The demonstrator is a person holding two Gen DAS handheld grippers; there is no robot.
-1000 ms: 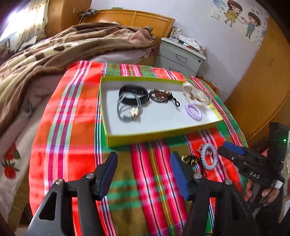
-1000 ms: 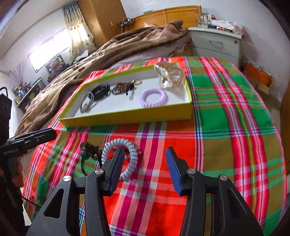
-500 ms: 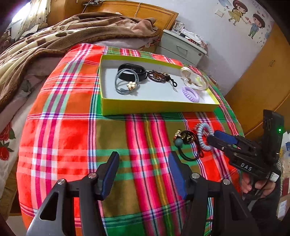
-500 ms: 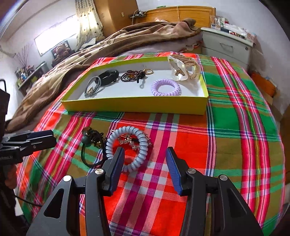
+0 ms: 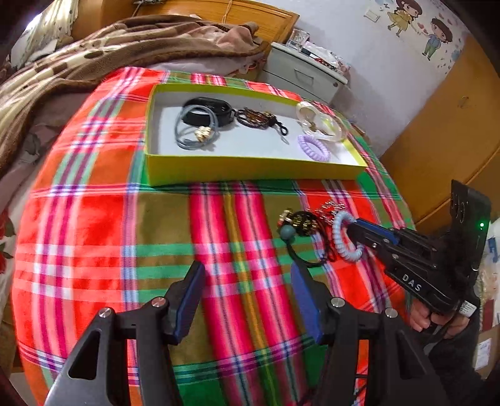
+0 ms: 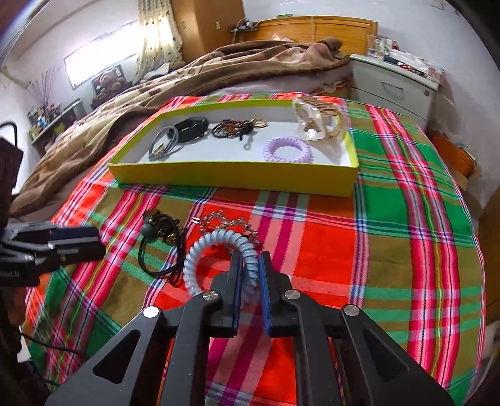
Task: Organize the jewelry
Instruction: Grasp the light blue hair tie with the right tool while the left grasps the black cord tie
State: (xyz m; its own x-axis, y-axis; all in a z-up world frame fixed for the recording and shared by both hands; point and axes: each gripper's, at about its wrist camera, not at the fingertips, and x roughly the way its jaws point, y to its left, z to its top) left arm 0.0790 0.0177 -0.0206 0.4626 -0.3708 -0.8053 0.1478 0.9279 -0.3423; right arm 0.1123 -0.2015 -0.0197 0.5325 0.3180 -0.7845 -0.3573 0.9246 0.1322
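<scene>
**A:** Plaid cloth (image 6: 390,193) in red, green and pink all over the bench. Brown patterned blanket (image 6: 193,81) bunched up on the bed right behind.

**B:** Yep. Wooden headboard (image 6: 315,28) at the back wall, white nightstand (image 6: 397,84) beside it with clutter on top. Cartoon kid stickers (image 5: 418,22) up on the wall, wooden wardrobe (image 5: 443,134) off to the right. Bright window (image 6: 100,62) and patterned curtain (image 6: 159,34) too.

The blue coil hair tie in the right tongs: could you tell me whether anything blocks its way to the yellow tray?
Nothing visible does. The right tongs are shut on the blue coil hair tie; only bare plaid cloth lies before the yellow tray. A silver chain lies just beyond the tie.
</scene>
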